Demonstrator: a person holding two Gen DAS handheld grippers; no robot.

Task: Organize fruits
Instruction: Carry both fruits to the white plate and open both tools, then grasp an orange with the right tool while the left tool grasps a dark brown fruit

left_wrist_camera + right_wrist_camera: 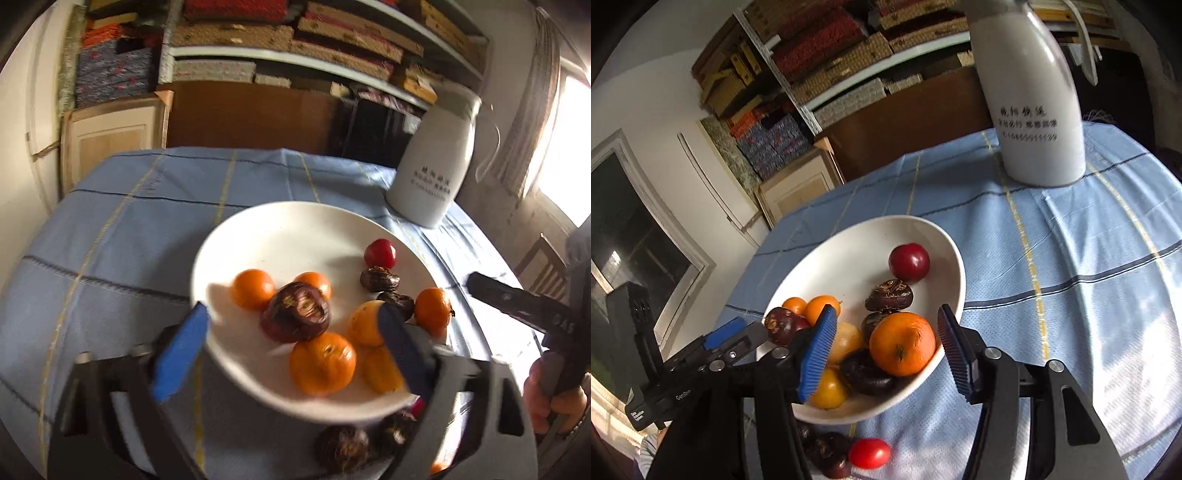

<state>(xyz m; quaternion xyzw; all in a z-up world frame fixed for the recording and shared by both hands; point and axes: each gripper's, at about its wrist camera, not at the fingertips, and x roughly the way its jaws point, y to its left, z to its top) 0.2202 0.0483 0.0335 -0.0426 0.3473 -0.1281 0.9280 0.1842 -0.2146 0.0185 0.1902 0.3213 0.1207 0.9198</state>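
A white plate [280, 236] [849, 251] on the blue cloth holds several oranges, dark brown water chestnuts and a red plum [379, 253] [909, 263]. My left gripper [291, 328] is open above the plate, and a large dark chestnut [295, 312] lies between its blue pads without touching them. My right gripper [886, 339] is open around a big orange [902, 343] at the plate's near rim. On the cloth in front of the plate lie dark chestnuts [343, 448] [827, 454] and a small red tomato [868, 453].
A tall white jug [436, 162] [1030, 96] stands at the back right of the table. Shelves with stacked boxes and a wooden cabinet [110, 133] are behind. The right gripper's body [524, 306] shows in the left wrist view.
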